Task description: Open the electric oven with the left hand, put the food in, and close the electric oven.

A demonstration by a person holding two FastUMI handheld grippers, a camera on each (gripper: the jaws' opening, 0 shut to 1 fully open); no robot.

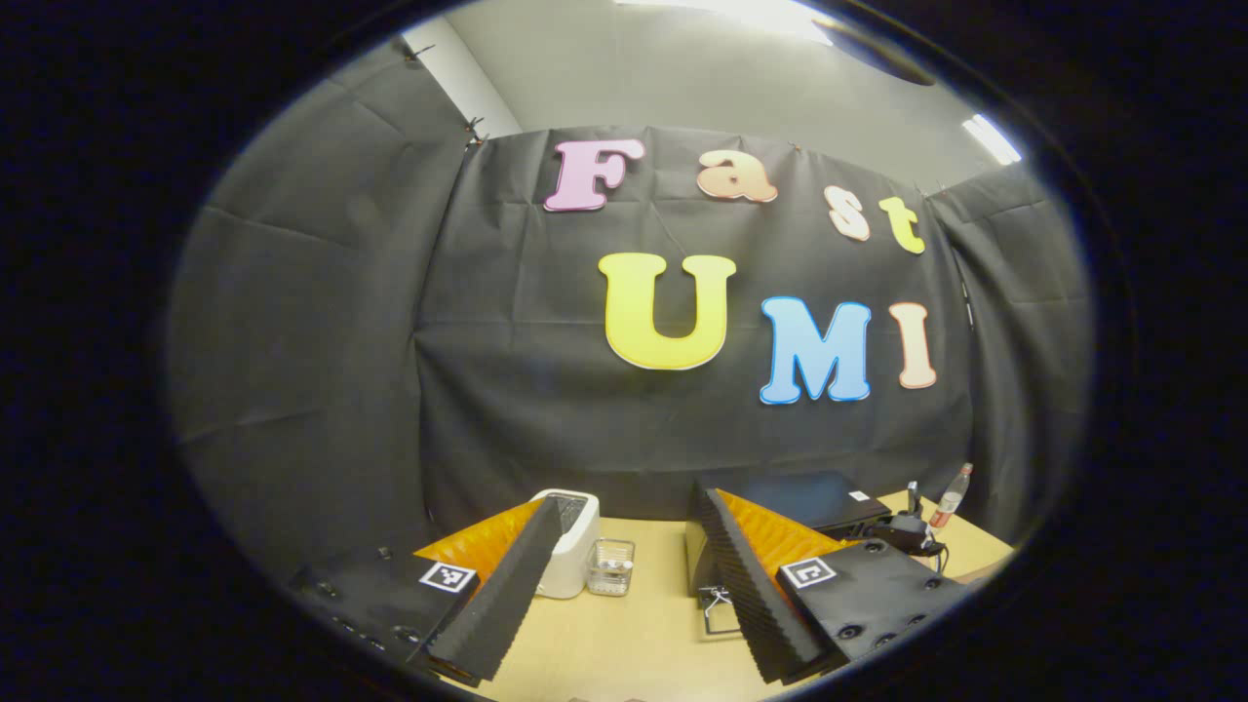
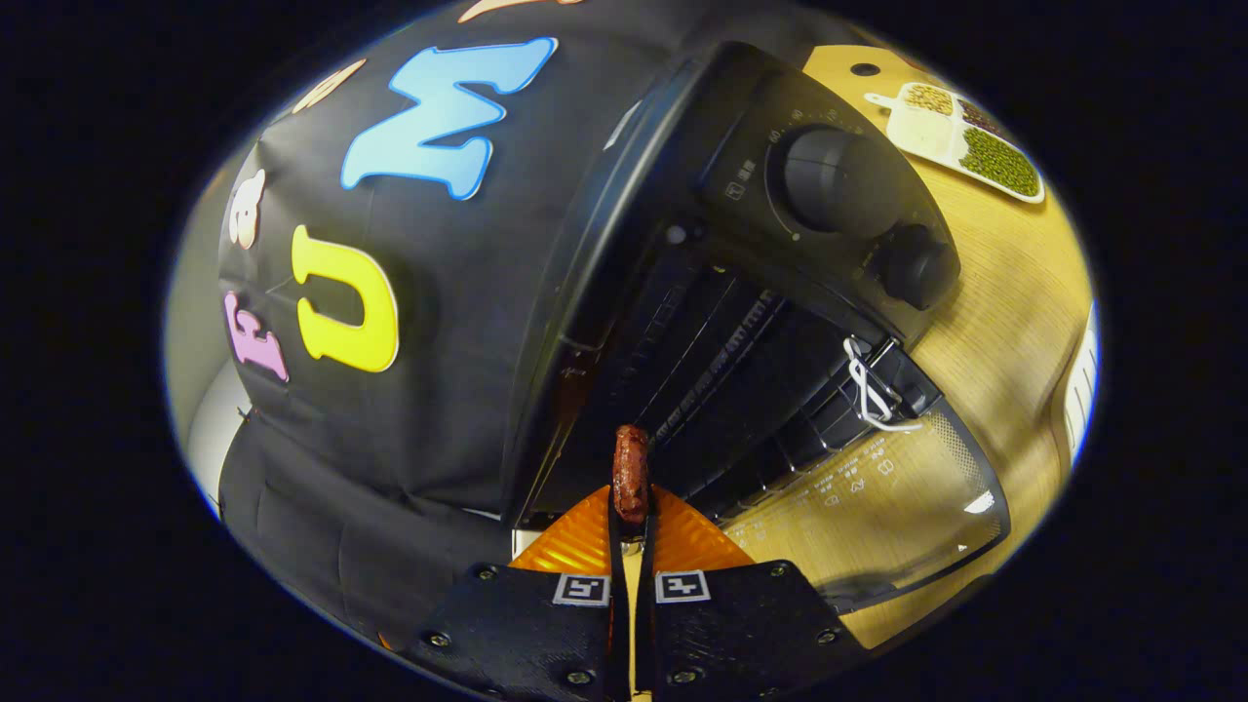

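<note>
**Sausage at the mouth of the open oven**

In the right gripper view the electric oven [image 2: 741, 292] stands on the wooden table [image 2: 1014, 292] with its glass door [image 2: 877, 507] dropped flat toward the table edge, leaving the dark cavity and its wire rack open. The right claw [image 2: 631, 507] is clenched on a sausage [image 2: 630, 473], both fingers pressing its lower end; the sausage's long axis runs along the fingers, its free end pointing into the cavity. A divided white tray [image 2: 960, 136] holding green beans and paler grains lies well apart, beyond the oven's knobs.

In the left gripper view the left claw [image 1: 634, 575] is released, fingers spread wide over bare table. Ahead stand a white toaster [image 1: 573, 546] and, just beside it, a small clear glass container [image 1: 611, 567].
</note>
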